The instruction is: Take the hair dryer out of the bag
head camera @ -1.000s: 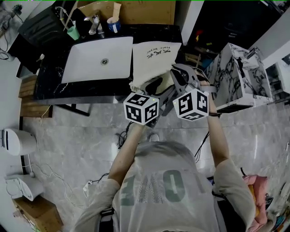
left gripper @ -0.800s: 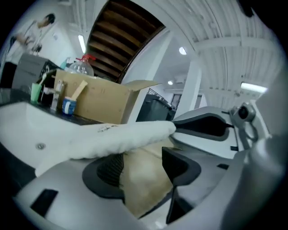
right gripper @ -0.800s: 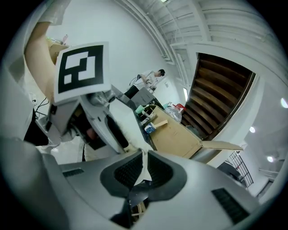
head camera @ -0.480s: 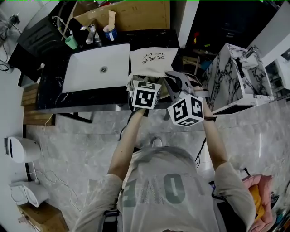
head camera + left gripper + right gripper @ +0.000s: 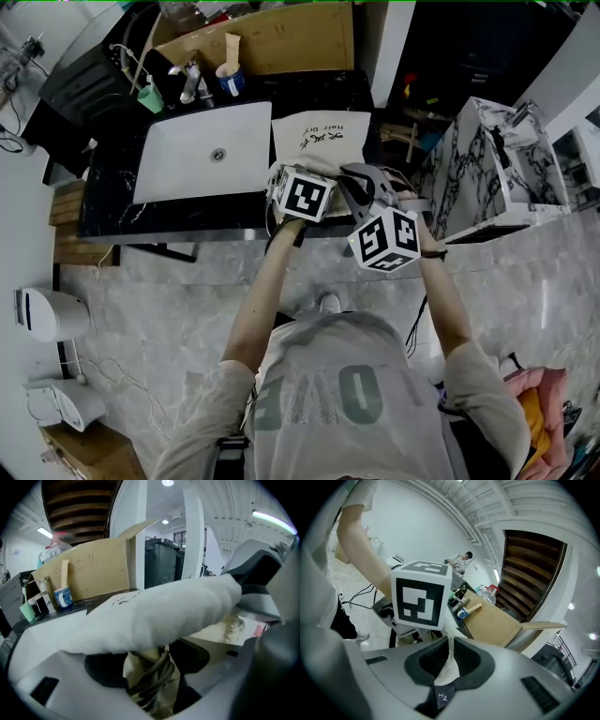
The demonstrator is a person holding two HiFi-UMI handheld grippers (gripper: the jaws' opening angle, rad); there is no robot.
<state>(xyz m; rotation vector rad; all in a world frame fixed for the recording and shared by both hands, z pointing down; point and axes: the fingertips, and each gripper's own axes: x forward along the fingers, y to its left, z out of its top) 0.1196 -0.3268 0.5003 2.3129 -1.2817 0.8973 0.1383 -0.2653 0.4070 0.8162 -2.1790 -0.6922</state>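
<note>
over the last second my left gripper (image 5: 150, 663) has travelled away from my body and dropped to the near edge of the counter (image 5: 112, 202), right up to the mouth of the bag (image 5: 319, 139); my right gripper (image 5: 449, 660) has hardly shifted

the bag lies on the counter just beside the sink (image 5: 202, 141), its printed end away from me and its gathered mouth towards me, so its long axis runs straight out ahead of my left gripper. i cannot see the hair dryer itself; from the rounded bulge in the cloth, which crosses the left gripper view from low left to high right, i judge it is still inside

my right gripper is closed tight on a thin fold of the bag's cream cloth at the mouth, holding that edge up. my left gripper's jaws stand wide apart, and between them sit the bunched mouth of the bag and some loops of dark cord (image 5: 152, 677), probably the dryer's own lead; i can't see the pads pressing on either

so the left gripper is the nearer one to what has to come out, and the way in is forward and down along the bag's length, under the cloth that the right one lifts

my left arm reaches nearly straight out with the gripper tipped well downward; my right arm is stretched out beside it, its gripper pitched more shallowly and set close to the left one's right side
</note>
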